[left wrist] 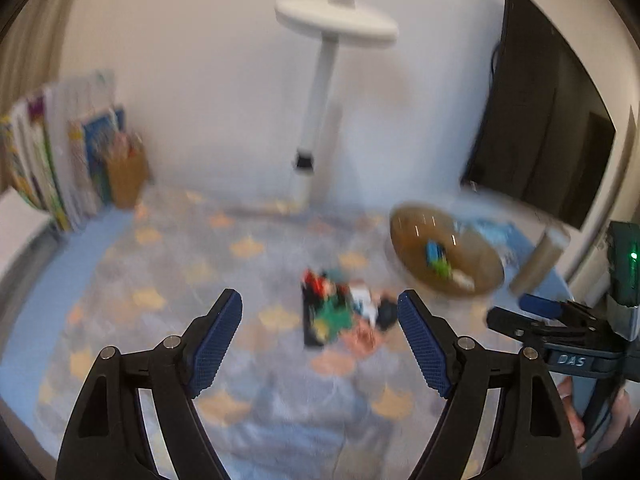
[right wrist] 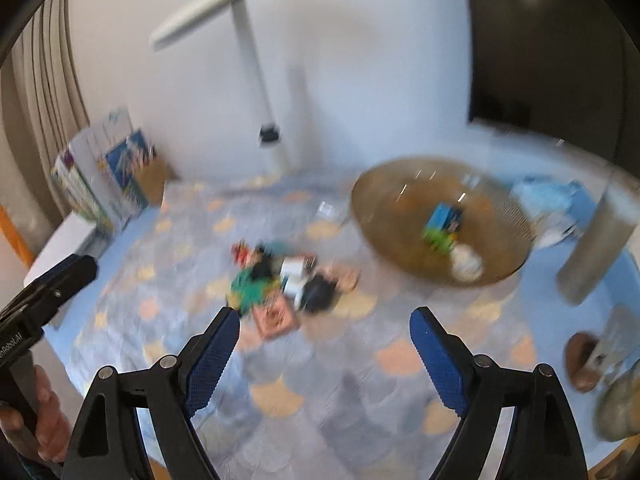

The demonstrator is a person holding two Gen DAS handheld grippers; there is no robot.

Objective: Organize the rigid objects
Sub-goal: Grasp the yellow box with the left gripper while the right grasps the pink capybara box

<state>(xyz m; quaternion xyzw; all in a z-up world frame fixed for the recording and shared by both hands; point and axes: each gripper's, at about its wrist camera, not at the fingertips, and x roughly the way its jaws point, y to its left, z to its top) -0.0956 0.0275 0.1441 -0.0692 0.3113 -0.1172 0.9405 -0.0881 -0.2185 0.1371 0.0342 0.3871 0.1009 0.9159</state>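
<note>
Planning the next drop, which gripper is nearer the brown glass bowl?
Right. The right gripper hovers just front-left of the brown glass bowl; the left gripper sits farther left, facing the toy pile.

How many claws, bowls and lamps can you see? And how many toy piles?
Claws: 2, the left claw and the right claw, both open
Bowls: 1, the brown bowl
Lamps: 1, the white lamp
Toy piles: 1, the toy pile
Total: 5
</note>
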